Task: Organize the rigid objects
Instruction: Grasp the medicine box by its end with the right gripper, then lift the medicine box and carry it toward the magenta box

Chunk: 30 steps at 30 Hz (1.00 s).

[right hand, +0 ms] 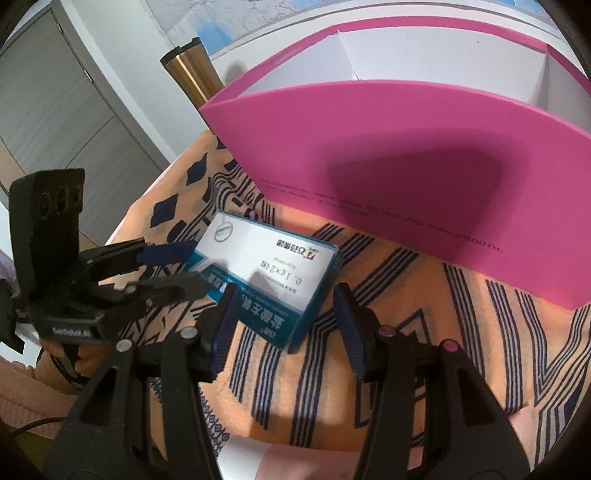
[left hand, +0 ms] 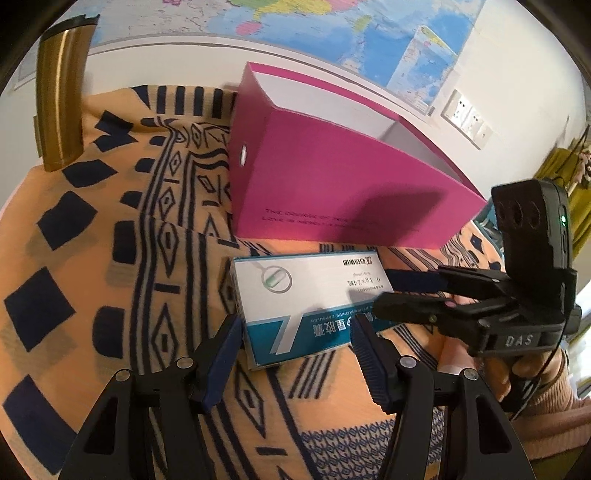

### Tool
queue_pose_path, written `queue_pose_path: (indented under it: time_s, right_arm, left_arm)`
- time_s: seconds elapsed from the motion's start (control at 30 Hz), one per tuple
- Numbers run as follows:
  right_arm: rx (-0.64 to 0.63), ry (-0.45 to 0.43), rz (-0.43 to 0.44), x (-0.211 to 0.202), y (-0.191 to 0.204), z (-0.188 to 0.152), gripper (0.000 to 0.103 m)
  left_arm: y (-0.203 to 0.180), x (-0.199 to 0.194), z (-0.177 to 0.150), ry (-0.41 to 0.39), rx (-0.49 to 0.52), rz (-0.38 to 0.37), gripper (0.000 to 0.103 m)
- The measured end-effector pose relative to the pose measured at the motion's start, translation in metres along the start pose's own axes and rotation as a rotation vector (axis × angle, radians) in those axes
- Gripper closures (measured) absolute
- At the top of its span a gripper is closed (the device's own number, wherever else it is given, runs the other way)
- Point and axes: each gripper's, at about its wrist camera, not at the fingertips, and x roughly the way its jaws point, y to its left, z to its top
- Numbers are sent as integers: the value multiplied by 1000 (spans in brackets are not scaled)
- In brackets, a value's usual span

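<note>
Medicine box: flat on the patterned cloth, just before the pink box.
Handling: light, stiff card — likely slick; take its long edges.
Left gripper: half open, empty.
Right gripper: half open — holds nothing.

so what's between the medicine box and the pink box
Nothing stands there: only a strip of patterned cloth separates the medicine box from the pink box, clearest in the right wrist view.

A lived-in home room. A large coloured wall map hangs above an orange patterned tablecloth; grey cabinet doors stand alongside.
</note>
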Motion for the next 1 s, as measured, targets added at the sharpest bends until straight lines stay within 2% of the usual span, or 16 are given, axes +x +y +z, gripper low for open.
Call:
queue_pose_path:
  time_s: [0.27, 0.4, 0.47, 0.5, 0.63, 1.0]
  right_arm:
    - [15, 2, -2, -1, -4, -2, 50]
    - [28, -3, 2, -1, -7, -4, 50]
    - [31, 1, 1, 0, -7, -4, 53]
    - [29, 4, 3, 1, -6, -5, 56]
    - [23, -4, -4, -2, -5, -6, 58]
    - [30, -35, -9, -22, -1, -9, 58]
  left_arm:
    - [-3, 2, -2, 6, 4, -1, 49]
    - [1, 2, -1, -4, 3, 45, 49]
    - [4, 4, 0, 4, -12, 29, 59]
    - [4, 4, -1, 6, -16, 23, 60]
    - [1, 2, -1, 1, -8, 32, 60]
    - [-12, -7, 0, -12, 5, 1, 59]
